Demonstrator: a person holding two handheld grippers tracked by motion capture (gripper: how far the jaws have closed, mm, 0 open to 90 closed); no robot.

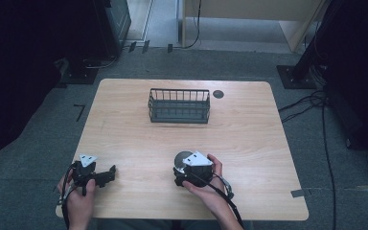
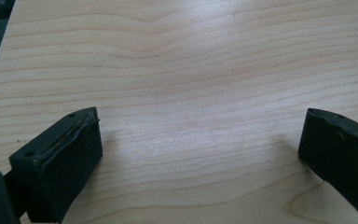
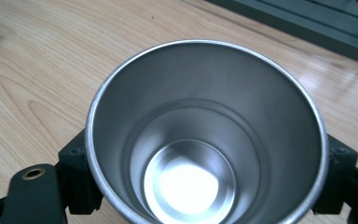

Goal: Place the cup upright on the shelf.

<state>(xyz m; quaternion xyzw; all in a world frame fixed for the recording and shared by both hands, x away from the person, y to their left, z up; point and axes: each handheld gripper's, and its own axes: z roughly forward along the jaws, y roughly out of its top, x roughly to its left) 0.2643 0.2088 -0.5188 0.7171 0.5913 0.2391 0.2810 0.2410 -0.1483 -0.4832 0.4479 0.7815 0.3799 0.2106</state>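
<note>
Steel cup (image 3: 207, 135) stands upright on the desk (image 1: 249, 139), close to the near edge and a little right of the middle, mouth up, its polished inside bare. Right gripper (image 1: 184, 167) sits on it: in the right gripper view a black jaw presses against each side of the cup wall just under the rim, so the tongs are clamped on the cup. The right hand (image 1: 206, 189) wraps the gripper body from the near side, and the grey three-cornered plate partly covers the cup from above in the high view. Left gripper (image 1: 106, 175) rests near the near left corner of the desk, well apart from the cup, held by the left hand (image 1: 79, 199). Its tongs stand wide apart over bare wood grain, with nothing between them; the left gripper view shows both pads (image 2: 72, 163) low over the surface. Wire basket (image 1: 179, 106), dark and rectangular, stands toward the far edge near the middle, well apart from both grippers. Beside it, at its right, a round dark grommet (image 1: 218, 94) sits in the desk top.
</note>
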